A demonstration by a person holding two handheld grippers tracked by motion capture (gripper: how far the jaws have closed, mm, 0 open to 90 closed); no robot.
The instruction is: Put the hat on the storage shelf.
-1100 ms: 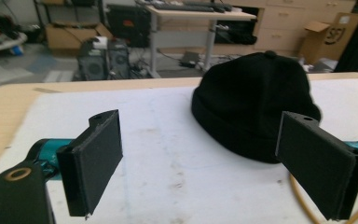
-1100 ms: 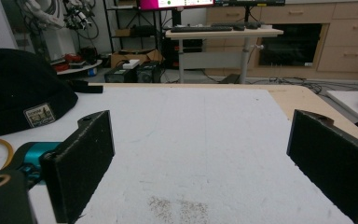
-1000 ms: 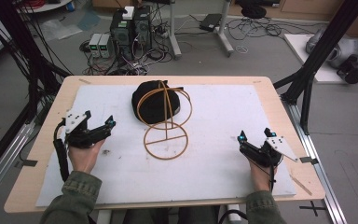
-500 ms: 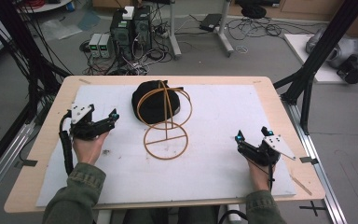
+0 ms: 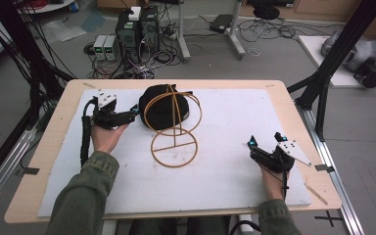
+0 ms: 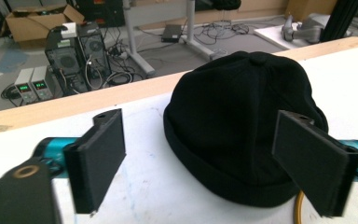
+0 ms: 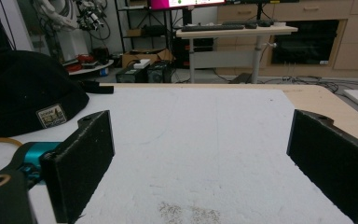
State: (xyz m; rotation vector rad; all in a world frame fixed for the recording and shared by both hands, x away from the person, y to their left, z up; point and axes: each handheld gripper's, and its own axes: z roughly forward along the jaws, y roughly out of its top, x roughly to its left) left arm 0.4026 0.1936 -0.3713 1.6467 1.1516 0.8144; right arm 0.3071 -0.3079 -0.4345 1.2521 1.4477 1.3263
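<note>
Change: left hand-held gripper point(image 5: 133, 113) has moved up to the soft black cloth cap point(image 5: 162, 106).
Left: wide open, holding nothing.
Right hand-held gripper point(image 5: 264, 145): open, empty.
Next: probably grab cap.

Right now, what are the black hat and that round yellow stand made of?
The black hat looks like soft, matte knitted or felted cloth: it has a folded brim, a top button and a small sewn patch. The round yellow stand looks like thin bent wire or rod, smooth and slightly glossy; metal or coated, I can't tell. The left tongs are open beside the hat.
</note>
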